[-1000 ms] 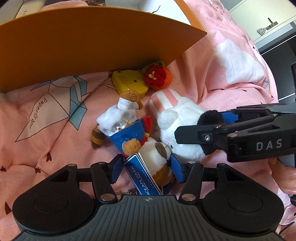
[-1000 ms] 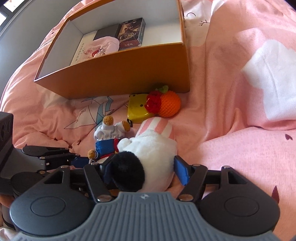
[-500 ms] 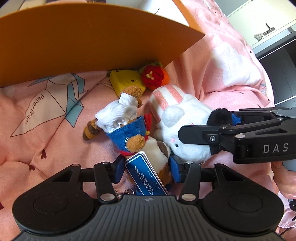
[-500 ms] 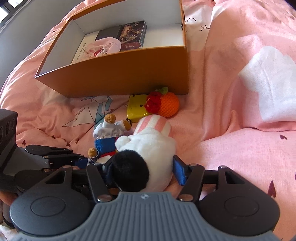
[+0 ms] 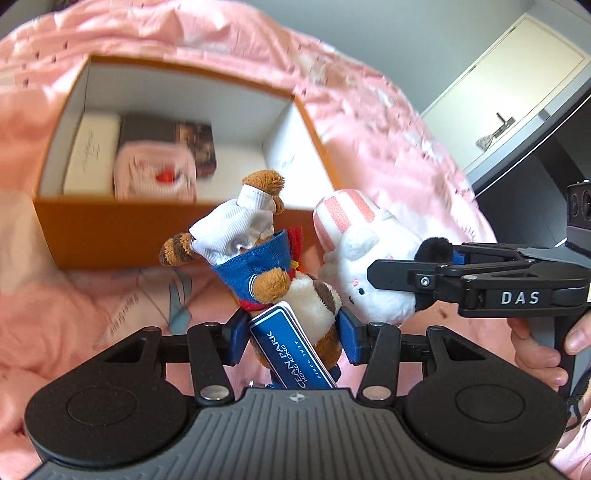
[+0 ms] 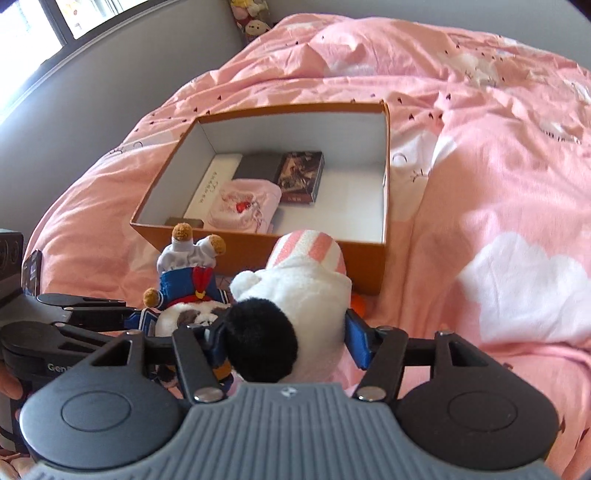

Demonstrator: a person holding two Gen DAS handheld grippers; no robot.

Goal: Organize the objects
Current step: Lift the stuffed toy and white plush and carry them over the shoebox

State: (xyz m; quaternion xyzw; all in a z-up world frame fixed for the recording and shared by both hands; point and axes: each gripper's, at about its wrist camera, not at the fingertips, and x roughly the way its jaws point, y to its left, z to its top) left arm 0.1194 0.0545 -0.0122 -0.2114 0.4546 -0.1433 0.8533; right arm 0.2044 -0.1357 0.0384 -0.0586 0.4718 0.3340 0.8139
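Pink bed [image 6: 498, 166] holds my orange box [image 6: 384, 206] with some things already inside. My left fingers [image 5: 291, 325] squeeze the bear [image 5: 255, 258], my right fingers [image 6: 284, 343] squeeze the bunny [image 6: 306, 291]. Both toys hang just before the box, not in yet.

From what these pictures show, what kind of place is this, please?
Most likely a bedroom. Everything lies on a bed under a pink printed duvet, plush toys sit on a ledge by a window, and a white cabinet stands against the wall.
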